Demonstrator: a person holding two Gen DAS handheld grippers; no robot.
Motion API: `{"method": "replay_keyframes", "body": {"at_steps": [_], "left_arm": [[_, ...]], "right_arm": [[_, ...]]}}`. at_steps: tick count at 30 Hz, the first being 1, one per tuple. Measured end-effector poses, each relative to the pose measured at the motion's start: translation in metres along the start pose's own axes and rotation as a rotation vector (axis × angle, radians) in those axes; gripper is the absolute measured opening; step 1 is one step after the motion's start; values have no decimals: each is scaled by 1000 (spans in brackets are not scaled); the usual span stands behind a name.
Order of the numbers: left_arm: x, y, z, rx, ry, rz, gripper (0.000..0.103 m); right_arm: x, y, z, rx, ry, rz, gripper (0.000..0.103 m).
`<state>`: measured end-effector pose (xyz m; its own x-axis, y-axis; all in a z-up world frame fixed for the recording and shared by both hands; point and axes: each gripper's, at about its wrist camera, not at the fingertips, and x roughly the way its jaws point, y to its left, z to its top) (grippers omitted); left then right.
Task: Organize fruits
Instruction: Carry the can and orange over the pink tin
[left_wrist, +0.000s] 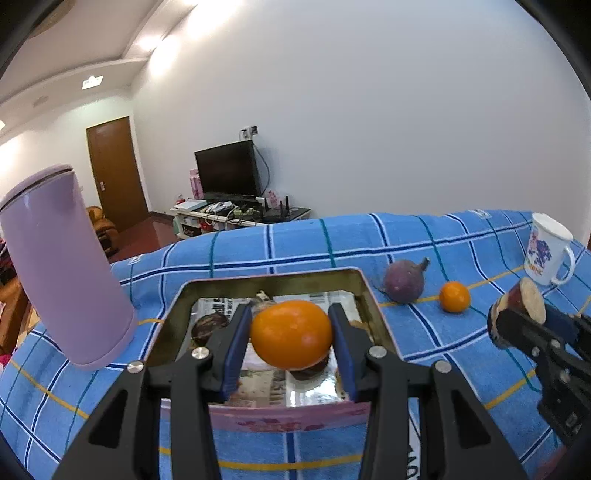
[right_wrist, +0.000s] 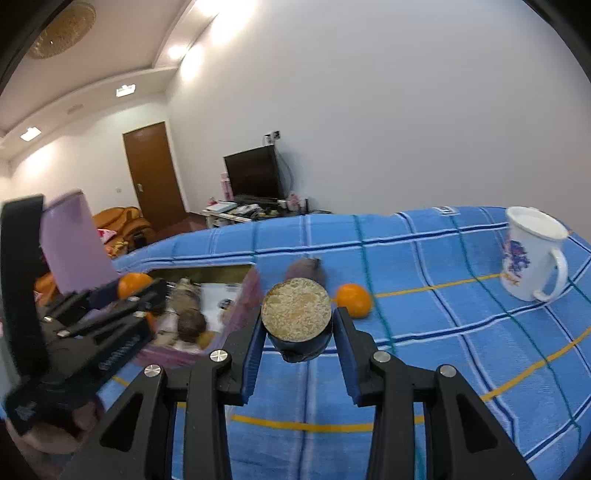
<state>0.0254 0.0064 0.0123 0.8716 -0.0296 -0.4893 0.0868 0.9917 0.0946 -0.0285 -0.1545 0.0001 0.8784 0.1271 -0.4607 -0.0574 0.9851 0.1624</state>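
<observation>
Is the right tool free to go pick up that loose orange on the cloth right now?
Probably not yet. The right tool is shut on a cut sugarcane piece, so its jaws are occupied. The path to the loose orange itself looks free, with nothing in between.

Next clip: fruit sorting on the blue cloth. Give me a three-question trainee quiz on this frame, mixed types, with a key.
1. True or false: the left claw holds an orange above the tin box.
2. What does the right claw grip? A) mug B) cut stalk piece C) bottle
3. How many oranges lie loose on the cloth?

Key: 1 true; 2 B, the cut stalk piece; 3 one, the loose orange.
</observation>
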Motion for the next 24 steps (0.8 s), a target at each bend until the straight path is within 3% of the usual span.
{"method": "replay_keyframes", "body": {"at_steps": [10,24], "left_arm": [[17,45,7,-102,26,67,45],[43,75,1,-127,84,175,45]], "right_arm": [[22,49,21,3,-3,101,39],[87,85,30,79,43,158,40]]}}
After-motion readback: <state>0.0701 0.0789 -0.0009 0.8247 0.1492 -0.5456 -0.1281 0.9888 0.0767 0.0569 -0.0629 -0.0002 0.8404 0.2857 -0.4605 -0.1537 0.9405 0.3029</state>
